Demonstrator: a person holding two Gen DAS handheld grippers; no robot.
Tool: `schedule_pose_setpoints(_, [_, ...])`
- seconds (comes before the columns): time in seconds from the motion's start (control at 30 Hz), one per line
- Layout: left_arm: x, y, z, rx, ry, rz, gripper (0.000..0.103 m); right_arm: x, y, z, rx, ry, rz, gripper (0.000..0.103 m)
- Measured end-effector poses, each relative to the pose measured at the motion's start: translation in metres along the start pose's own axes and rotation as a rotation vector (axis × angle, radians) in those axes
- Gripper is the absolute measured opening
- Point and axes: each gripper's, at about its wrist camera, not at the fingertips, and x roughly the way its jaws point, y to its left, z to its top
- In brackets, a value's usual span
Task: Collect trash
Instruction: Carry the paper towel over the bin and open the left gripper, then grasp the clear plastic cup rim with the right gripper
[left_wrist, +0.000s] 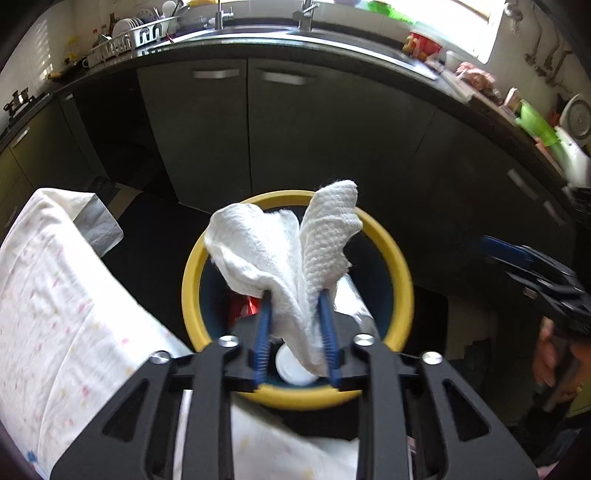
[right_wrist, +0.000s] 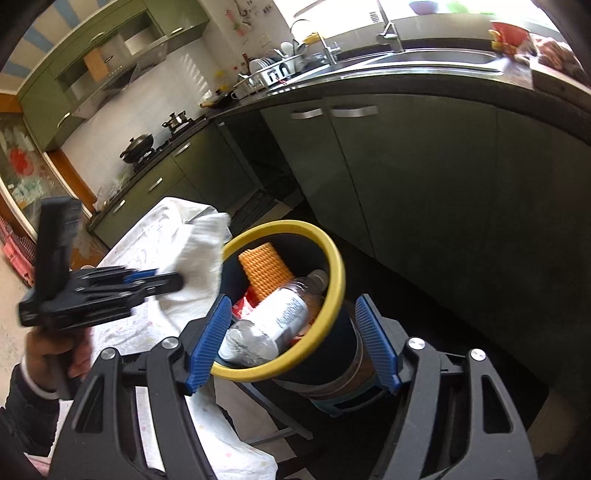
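Dark green cabinets (right_wrist: 424, 177) run under a black counter (right_wrist: 461, 79) with a steel sink (right_wrist: 424, 59) and 2 taps. A bright window (left_wrist: 436, 22) lights it. A hob (right_wrist: 162, 147) with pots sits against the white tiled wall (right_wrist: 147, 107).

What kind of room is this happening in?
Almost certainly a home kitchen: a sink set in a dark counter, a dish rack full of plates, and a black wok on the stove.

Blown-out window (left_wrist: 436, 22) glare, dim cabinets (left_wrist: 295, 140), fisheye-bent edges, slight motion blur
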Motion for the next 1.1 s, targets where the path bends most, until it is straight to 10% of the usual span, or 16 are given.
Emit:
schedule_pose_setpoints(0.1, [0.018, 0.001, 0.008, -0.005, 0.007, 0.041, 0.065, 0.0, -0.006, -0.001, 0.009, 0.0, 0.007, 0.07])
schedule_pose_setpoints(0.43, [-0.07, 0.01, -0.04, -0.039, -0.141, 0.04, 0.089, 0.01, 0.007, -0.002, -0.014, 0.009, 0.009, 0.07])
schedule_pose_setpoints(0.77, [-0.203, 0.047, -0.175, -0.235, -0.335, 0.156, 0.098, 0.04, 0.083, -0.003, -0.156, 0.083, 0.064, 0.07])
schedule_pose_setpoints(1.1, [-0.272, 0.113, -0.312, -0.484, -0.372, 0.361, 0.098, 0.07, 0.257, -0.009, -0.462, 0.176, 0.277, 0.07])
